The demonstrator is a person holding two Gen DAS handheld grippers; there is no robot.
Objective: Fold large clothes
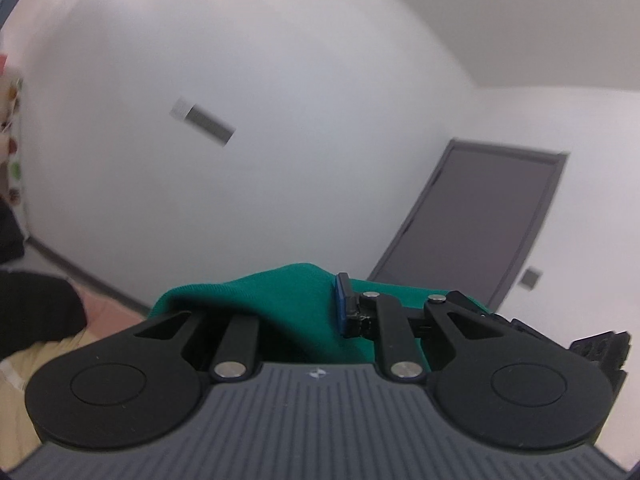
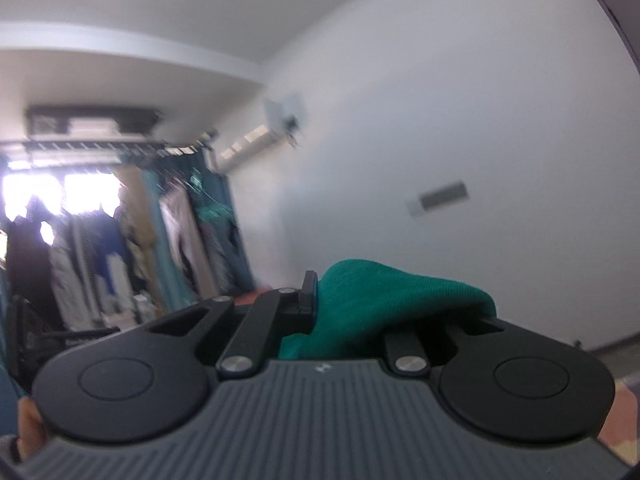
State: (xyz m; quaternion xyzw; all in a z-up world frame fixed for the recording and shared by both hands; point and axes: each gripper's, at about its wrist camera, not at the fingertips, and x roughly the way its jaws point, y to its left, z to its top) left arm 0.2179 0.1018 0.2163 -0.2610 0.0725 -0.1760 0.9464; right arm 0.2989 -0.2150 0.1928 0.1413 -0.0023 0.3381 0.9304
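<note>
A green knitted garment (image 1: 280,304) fills the jaws of my left gripper (image 1: 320,300), which is shut on it and raised toward the wall. The cloth drapes over the left finger and hides it; the right finger with its blue pad (image 1: 341,300) presses against the cloth. In the right wrist view the same green garment (image 2: 380,300) is clamped in my right gripper (image 2: 332,300), also raised. Its left finger (image 2: 309,292) shows against the cloth; the right finger is covered. The rest of the garment hangs out of sight.
A white wall with a grey door (image 1: 472,224) is ahead of the left gripper. A rack of hanging clothes (image 2: 120,248) by a bright window stands at the left of the right wrist view, with an air conditioner (image 2: 248,148) on the wall.
</note>
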